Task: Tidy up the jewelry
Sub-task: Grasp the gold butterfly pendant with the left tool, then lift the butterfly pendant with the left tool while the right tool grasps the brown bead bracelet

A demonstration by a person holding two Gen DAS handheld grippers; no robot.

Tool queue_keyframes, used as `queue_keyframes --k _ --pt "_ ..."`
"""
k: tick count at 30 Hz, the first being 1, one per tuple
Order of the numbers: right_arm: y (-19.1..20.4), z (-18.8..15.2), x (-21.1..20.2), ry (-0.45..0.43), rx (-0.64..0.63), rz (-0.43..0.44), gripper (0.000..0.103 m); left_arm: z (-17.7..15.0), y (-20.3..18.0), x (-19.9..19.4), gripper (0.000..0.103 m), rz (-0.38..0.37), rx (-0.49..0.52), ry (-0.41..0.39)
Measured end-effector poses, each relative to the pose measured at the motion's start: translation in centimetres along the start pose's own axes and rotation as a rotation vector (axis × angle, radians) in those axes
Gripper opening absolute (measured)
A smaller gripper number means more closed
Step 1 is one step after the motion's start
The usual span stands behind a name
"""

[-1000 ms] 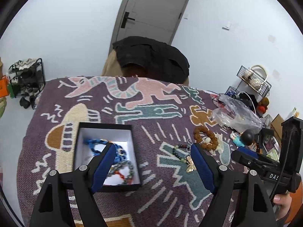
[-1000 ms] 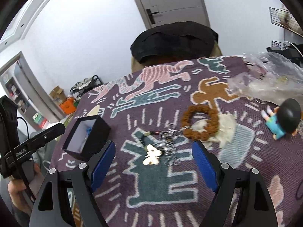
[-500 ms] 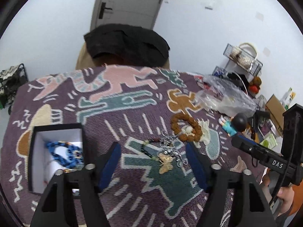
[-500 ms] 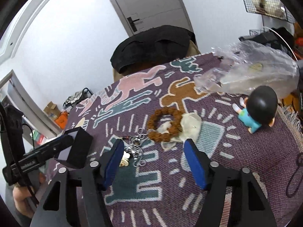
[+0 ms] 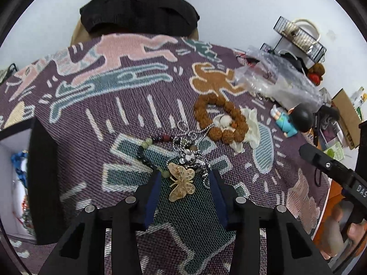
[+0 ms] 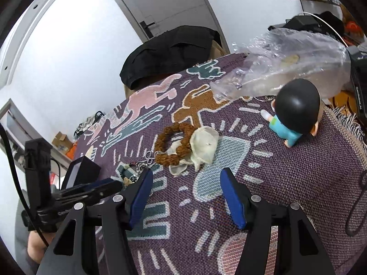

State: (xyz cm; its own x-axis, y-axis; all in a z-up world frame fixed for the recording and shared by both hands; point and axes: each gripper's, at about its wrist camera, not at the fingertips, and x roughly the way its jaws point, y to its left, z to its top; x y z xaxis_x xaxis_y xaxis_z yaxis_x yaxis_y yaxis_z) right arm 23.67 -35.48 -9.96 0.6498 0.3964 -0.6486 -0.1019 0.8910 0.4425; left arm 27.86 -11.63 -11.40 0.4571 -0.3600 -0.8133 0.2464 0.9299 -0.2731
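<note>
A gold butterfly pendant (image 5: 182,181) on a silver chain (image 5: 191,154) lies on the patterned cloth, tangled with a green and dark bead strand (image 5: 146,149). My left gripper (image 5: 185,178) is open, low over the cloth, with the butterfly between its blue pads. A brown bead bracelet (image 5: 220,119) lies beyond on a cream pouch (image 5: 252,126); the bracelet also shows in the right wrist view (image 6: 174,144). The black jewelry box (image 5: 39,178) stands at the left with blue beads (image 5: 18,160) inside. My right gripper (image 6: 185,183) is open and empty, hovering nearer than the bracelet.
A toy figure (image 6: 293,112) with a black head lies at the right. A crumpled clear plastic bag (image 6: 286,68) sits behind it. A chair with a black jacket (image 5: 137,11) stands at the far table edge. A wire basket (image 5: 298,34) hangs on the wall.
My left gripper moved right from the box, dropped close to the cloth and narrowed around the butterfly pendant. My right gripper drifted right, toward the bracelet and toy.
</note>
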Motion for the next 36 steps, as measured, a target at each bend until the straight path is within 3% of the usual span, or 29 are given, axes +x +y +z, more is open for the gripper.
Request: queue_keyframes --k 7,13,17,25,36 --pt "-1.1 -0.2 0.6 0.012 0.027 0.0 0.061 -0.1 -0.3 2.0 0.045 0.041 0.009 0.036" --pt "-1.2 -0.5 1.4 0.027 0.029 0.002 0.061 -0.2 -1.5 2.6 0.045 0.115 0.086 0.024" --pt "-0.7 -0.5 1.8 0.03 0.02 0.001 0.061 -0.5 -2.2 2.9 0.031 0.199 0.147 0.017" --pt "-0.8 1.6 3.3 0.049 0.039 -0.026 0.051 -0.5 -1.6 2.3 0.029 0.16 0.135 0.019" --pt "1.2 4.0 6.6 0.117 -0.003 -0.033 0.029 0.1 -0.1 -1.5 0.029 0.137 0.098 -0.067"
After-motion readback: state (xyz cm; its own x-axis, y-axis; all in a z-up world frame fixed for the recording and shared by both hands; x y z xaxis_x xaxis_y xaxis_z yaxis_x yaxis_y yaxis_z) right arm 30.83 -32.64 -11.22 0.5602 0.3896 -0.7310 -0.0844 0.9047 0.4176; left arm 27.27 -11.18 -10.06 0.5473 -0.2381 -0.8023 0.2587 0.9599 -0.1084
